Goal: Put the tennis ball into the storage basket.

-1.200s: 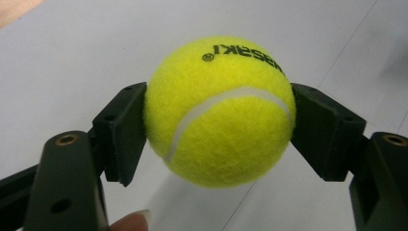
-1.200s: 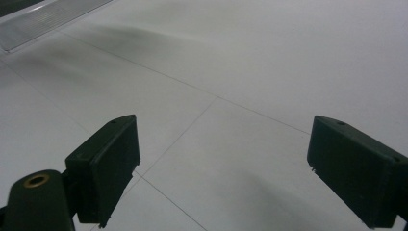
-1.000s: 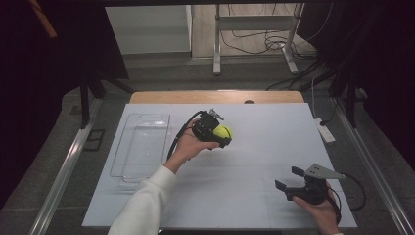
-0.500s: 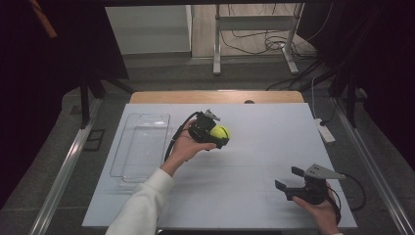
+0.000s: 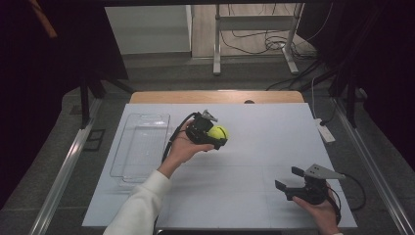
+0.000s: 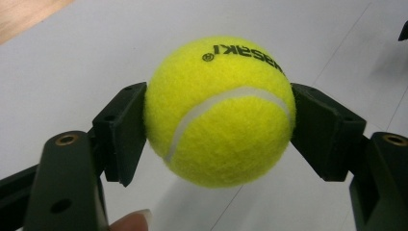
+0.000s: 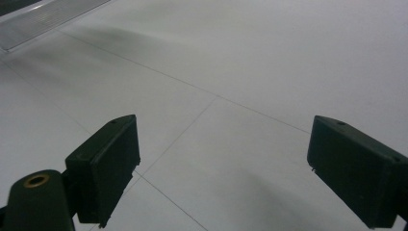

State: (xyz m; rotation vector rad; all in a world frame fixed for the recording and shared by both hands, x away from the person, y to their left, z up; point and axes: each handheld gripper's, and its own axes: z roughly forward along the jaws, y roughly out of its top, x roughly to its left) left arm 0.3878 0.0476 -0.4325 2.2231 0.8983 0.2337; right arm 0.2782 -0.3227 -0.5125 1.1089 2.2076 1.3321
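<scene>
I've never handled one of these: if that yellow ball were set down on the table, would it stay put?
Probably not. The ball is round and the table looks flat and smooth, so it would likely roll. Its fuzzy felt probably resists slipping: the left gripper holds it by just two pads. It seems light.

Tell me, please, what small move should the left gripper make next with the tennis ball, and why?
Probably carry it toward the clear tray: the left gripper is clamped on the tennis ball, lifted off the table, and the tray lies beside it.
</scene>
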